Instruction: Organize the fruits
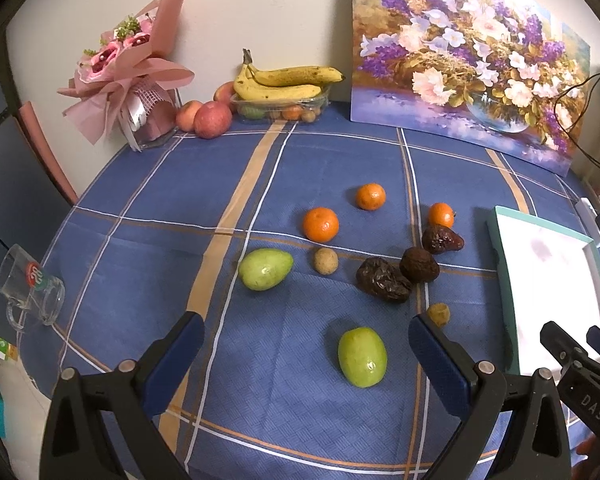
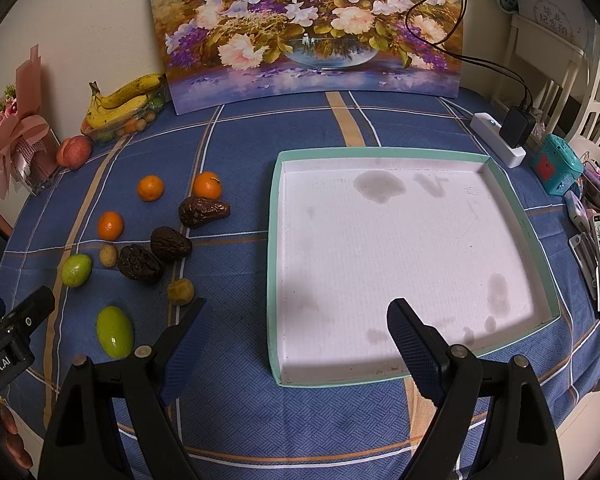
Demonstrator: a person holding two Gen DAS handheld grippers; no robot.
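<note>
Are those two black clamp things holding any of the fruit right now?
No, nothing is held. The left gripper and right gripper both stand open above the tablecloth, and all the fruit lies loose on it.

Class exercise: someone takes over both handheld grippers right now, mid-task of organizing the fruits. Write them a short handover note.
Left gripper: fingers open, holding nothing, above the near green fruit.
Right gripper: fingers open, holding nothing, over the near edge of the white tray.
Loose on the tablecloth, left of the tray: three oranges, two green fruits, three dark wrinkled fruits, two small tan fruits.
Done: nothing; the tray holds no fruit.
Left: all ten loose fruits, presumably to go into the tray.
</note>
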